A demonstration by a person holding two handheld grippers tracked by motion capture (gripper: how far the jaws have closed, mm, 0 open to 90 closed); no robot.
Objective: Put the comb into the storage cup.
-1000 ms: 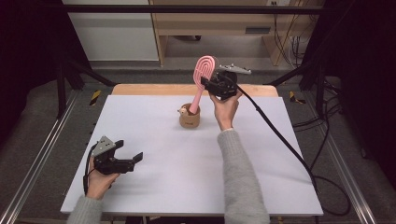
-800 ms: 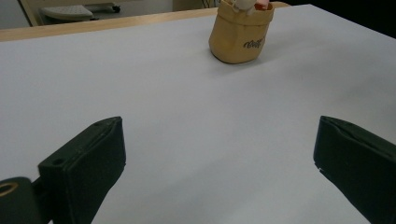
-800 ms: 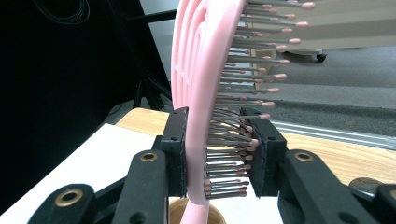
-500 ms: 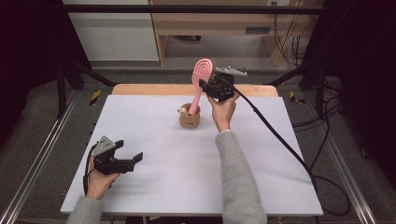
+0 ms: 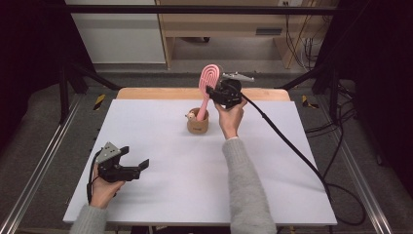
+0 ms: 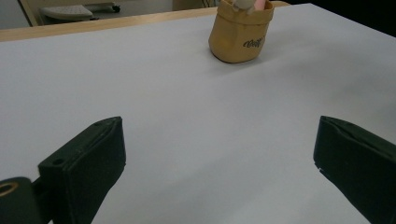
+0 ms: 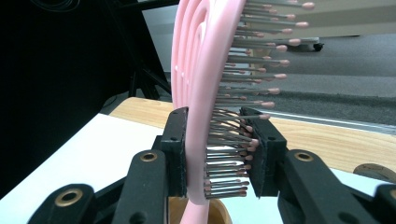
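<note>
- Overhead, a white table top (image 5: pixel 160 146) with a wooden strip along its far edge sits inside a dark metal frame; grey floor, a pale wooden bench and loose cables lie behind it.
- Near the far middle of the table stands a small tan pot (image 5: pixel 197 123), with a pink hairbrush (image 5: pixel 208 83) rising out of it, handle down and head up.
- High above the pot, the right gripper (image 7: pixel 215 149) is clamped on the lower part of the brush head: one jaw lies against the flat pink back, the other presses on the bristle tips.
- Down at the near left corner, the left gripper (image 5: pixel 139 167) rests low over the table, jaws spread wide with nothing between them, well apart from the pot.
- Something small and pale sits in the pot beside the handle; what it is cannot be made out.
</note>
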